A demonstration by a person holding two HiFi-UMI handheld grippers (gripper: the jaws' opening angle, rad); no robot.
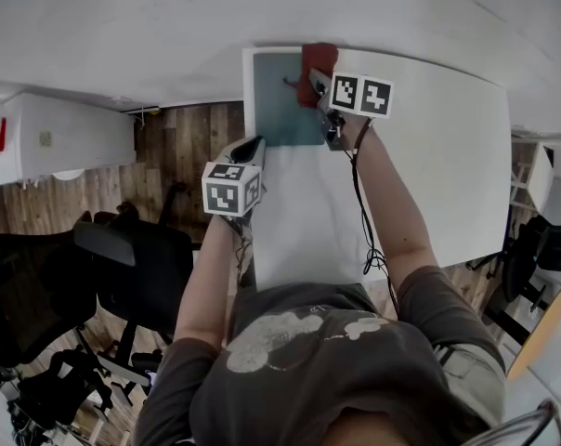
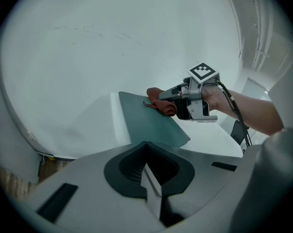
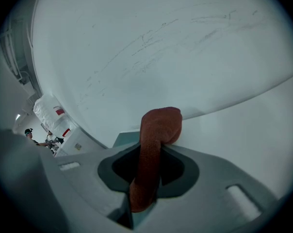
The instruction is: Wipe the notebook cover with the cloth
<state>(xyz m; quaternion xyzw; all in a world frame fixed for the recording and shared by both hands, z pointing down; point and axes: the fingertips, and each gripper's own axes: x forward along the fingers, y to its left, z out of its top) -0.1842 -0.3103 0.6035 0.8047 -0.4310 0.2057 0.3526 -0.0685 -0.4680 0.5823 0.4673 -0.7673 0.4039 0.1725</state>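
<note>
1. Grey shirt [image 1: 336,360] shoulders are filling the bottom of the head view and cutting off the near edge of the white table [image 1: 429,156].
2. A red cloth [image 1: 316,71] is covering the far right corner of the teal notebook [image 1: 282,100], which is lying flat at the table's far left corner. The right gripper view is showing only a sliver of the cover.
3. The right gripper [image 1: 323,89] is clamping the cloth and holding it against the cover, with the arm stretched forward.
4. The left gripper [image 1: 254,147] is sitting by the notebook's near left corner, its jaws closed together on nothing. Whether it is touching the table is unclear.
</note>
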